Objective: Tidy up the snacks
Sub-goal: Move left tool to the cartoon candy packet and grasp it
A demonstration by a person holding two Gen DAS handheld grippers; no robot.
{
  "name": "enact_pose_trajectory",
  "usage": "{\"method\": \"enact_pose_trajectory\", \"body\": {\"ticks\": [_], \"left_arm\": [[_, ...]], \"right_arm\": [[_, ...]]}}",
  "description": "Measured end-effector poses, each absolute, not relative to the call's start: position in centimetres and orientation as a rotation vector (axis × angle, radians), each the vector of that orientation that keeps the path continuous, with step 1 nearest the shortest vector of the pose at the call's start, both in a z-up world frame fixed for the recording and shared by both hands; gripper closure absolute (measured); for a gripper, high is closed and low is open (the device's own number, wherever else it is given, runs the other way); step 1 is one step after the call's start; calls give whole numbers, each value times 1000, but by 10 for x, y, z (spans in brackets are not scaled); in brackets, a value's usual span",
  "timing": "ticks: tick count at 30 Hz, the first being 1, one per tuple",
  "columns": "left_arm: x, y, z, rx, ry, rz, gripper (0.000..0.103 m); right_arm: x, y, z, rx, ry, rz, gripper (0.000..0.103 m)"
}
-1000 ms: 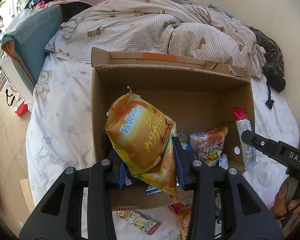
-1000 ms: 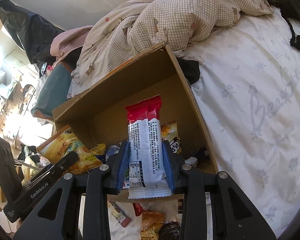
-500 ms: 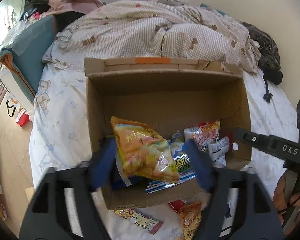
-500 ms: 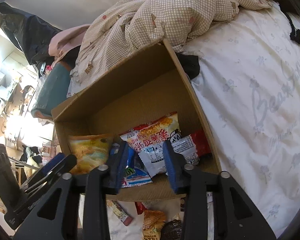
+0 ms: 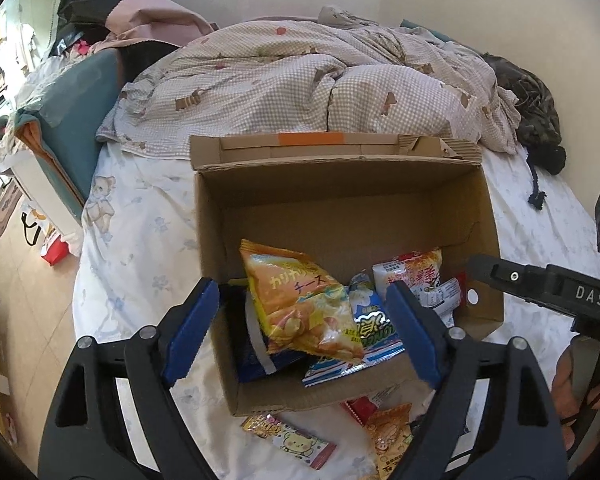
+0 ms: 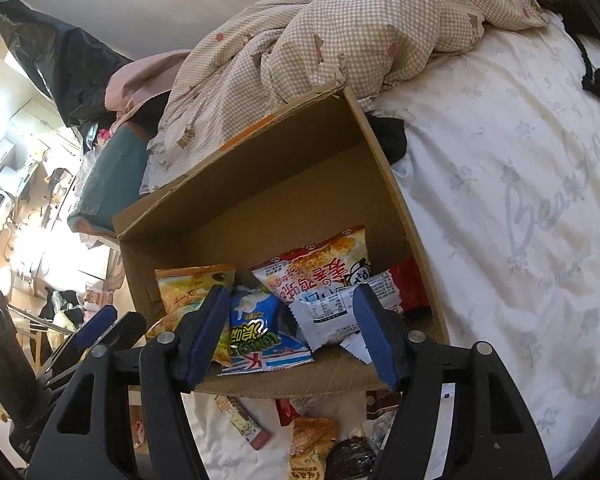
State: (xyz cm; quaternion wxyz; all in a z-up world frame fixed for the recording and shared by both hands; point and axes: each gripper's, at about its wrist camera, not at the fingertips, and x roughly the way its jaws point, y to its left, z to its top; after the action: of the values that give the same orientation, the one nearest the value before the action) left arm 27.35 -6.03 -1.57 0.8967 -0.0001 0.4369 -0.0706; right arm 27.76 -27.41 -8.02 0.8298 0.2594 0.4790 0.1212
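Your left hand-held gripper [image 5: 302,330] stands released low in the left-wrist view; its jaws have just been opening, and no pad presses on anything, though the orange chip bag [image 5: 300,300] lies beneath the gap, inside the cardboard box [image 5: 340,204] at frame centre. Moving right across that box, the blue packet [image 5: 374,320] and the white-and-orange packet [image 5: 410,270] also rest on its floor. Your right hand-held gripper [image 6: 290,332], at lower centre of the right-wrist view, is likewise let go, its jaws just opened, with the white-and-red wrapper [image 6: 340,312] lying in the box below them and free of both pads.

So you have several snacks boxed, all crowded into the near half; the far half is bare cardboard. What's left, by my reading, sits on the bed [image 5: 140,240] along the bottom edge: the bear-print bar [image 5: 296,442] at lower centre, then the small orange packet [image 5: 390,436] to its right, and a dark packet [image 6: 350,460] at the bottom of the right-wrist view. You're partway through, not finished.
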Motion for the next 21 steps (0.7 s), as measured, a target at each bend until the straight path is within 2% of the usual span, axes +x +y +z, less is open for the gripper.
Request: {"method": "enact_pose_trajectory", "body": {"ticks": [21], "left_arm": [[223,-26,-5,-67,930,-79,20]], "right_arm": [[230,-270,-58,497,999,269,35]]}}
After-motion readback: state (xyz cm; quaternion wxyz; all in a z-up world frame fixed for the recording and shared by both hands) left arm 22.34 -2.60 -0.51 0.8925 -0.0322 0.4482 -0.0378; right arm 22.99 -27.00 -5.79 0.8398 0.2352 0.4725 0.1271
